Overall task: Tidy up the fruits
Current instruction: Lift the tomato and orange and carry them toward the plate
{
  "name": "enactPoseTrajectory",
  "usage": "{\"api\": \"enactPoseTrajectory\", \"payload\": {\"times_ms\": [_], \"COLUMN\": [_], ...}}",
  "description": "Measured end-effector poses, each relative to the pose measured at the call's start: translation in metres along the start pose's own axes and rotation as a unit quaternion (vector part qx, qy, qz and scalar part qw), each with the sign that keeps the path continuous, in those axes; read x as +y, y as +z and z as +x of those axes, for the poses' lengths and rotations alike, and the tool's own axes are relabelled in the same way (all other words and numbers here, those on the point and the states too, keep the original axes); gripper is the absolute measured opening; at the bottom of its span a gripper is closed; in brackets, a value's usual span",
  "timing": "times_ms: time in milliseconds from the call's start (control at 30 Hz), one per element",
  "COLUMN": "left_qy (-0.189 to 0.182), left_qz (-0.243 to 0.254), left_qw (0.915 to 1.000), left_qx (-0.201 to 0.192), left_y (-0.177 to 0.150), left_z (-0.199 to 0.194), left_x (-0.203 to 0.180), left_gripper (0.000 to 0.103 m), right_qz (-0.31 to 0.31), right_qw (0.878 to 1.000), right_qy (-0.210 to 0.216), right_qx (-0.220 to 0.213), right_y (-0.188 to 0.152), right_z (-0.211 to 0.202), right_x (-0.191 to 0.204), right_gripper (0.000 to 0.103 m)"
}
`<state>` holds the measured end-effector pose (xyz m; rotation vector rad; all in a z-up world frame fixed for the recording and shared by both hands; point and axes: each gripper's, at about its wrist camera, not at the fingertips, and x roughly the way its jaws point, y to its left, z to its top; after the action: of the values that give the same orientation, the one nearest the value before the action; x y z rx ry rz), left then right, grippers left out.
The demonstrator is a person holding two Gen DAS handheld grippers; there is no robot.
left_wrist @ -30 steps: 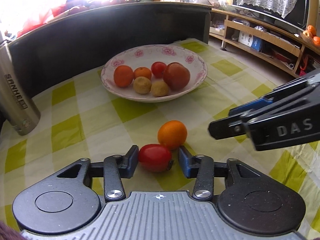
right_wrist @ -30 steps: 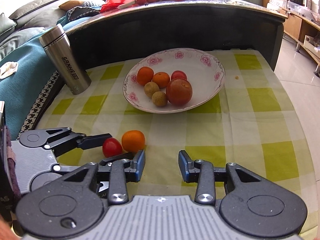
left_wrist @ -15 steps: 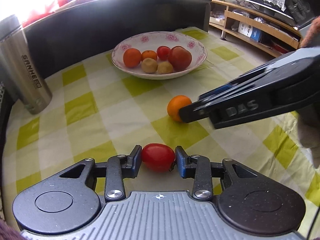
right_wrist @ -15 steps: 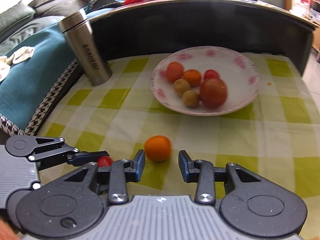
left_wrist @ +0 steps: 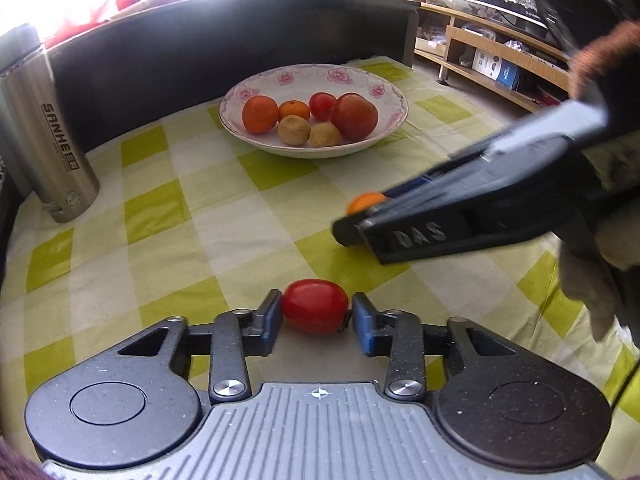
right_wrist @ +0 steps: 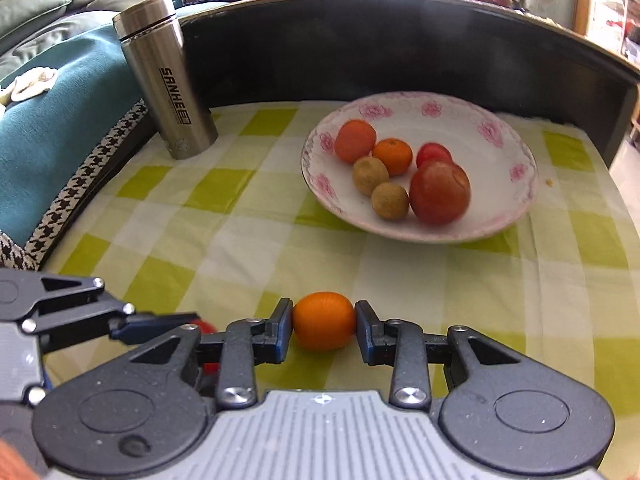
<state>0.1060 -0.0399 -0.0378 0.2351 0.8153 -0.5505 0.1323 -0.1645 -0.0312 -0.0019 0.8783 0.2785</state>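
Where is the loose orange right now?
The orange sits on the checked cloth between the right gripper fingers, nearer than the bowl, with the red tomato in the left gripper to its left.

Blown-out backlight, fisheye-warped edges

Bare cloth (right_wrist: pixel 460 280) reaches the bowl (right_wrist: pixel 516 216) (flask (right_wrist: pixel 168 80) stands aside).

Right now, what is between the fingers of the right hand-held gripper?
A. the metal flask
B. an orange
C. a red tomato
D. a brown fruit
B. In the right wrist view the orange sits between the right hand-held gripper's two blue pads; the red tomato is in the left hand-held gripper.
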Motion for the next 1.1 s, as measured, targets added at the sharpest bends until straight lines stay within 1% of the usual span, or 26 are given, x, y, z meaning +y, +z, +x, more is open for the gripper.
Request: {"api": "enactPoseTrajectory", "payload": {"times_ms": [100,233,333,433,533,600,667,800,833,867,933,967,1000,1100], "left_qy": [-0.004,-0.01,-0.002,0.001,0.013,0.023,0.031,0.028,0.026,0.02,0.018,0.015,0.015,0.037], "left_qz": [0.001,0.021,0.038,0.039,0.042,0.038,0.025,0.01,0.002,-0.006,-0.001,0.003,0.001,0.016], "left_qw": [1.0,0.9997,0.9993,0.9992,0.9989,0.9989,0.999,0.9992,0.9993,0.9995,0.9997,0.9997,0.9997,0.9991], "left_qx": [0.001,-0.001,-0.006,-0.01,-0.013,-0.016,-0.02,-0.027,-0.026,-0.024,-0.019,-0.018,-0.017,-0.014], "left_y": [0.001,0.0,-0.002,-0.003,-0.004,-0.005,-0.007,-0.01,-0.01,-0.009,-0.007,-0.006,-0.006,-0.006], "left_z": [-0.001,-0.001,0.0,0.0,0.001,0.001,0.001,0.001,0.001,0.001,0.0,-0.001,-0.001,-0.003], "left_x": [-0.002,-0.011,-0.017,-0.019,-0.021,-0.02,-0.017,-0.012,-0.011,-0.01,-0.013,-0.016,-0.019,-0.031], "left_gripper": [0.044,0.044,0.045,0.046,0.054,0.064,0.07,0.073,0.072,0.068,0.062,0.052,0.047,0.044], "right_qz": [0.002,0.015,0.015,0.001,-0.005,-0.004,0.0,-0.006,-0.006,-0.006,-0.004,-0.004,-0.004,0.008], "right_qw": [1.0,1.0,0.999,0.999,0.999,1.0,1.0,1.0,1.0,1.0,1.0,1.0,1.0,1.0], "right_qy": [-0.011,-0.023,-0.031,-0.034,-0.032,-0.026,-0.02,-0.018,-0.018,-0.018,-0.02,-0.02,-0.021,-0.022], "right_qx": [0.003,0.011,0.01,0.004,0.002,0.0,-0.002,-0.005,-0.005,-0.003,0.003,0.005,0.007,0.015], "right_y": [-0.009,-0.025,-0.034,-0.038,-0.038,-0.038,-0.038,-0.039,-0.039,-0.038,-0.038,-0.038,-0.038,-0.043], "right_z": [-0.009,-0.025,-0.032,-0.034,-0.034,-0.035,-0.036,-0.037,-0.037,-0.037,-0.038,-0.038,-0.039,-0.045], "right_x": [-0.001,-0.011,-0.011,-0.009,-0.009,-0.011,-0.013,-0.013,-0.013,-0.012,-0.012,-0.012,-0.012,-0.014], "right_gripper": [0.038,0.038,0.038,0.038,0.038,0.038,0.039,0.039,0.039,0.039,0.038,0.038,0.038,0.038]}}
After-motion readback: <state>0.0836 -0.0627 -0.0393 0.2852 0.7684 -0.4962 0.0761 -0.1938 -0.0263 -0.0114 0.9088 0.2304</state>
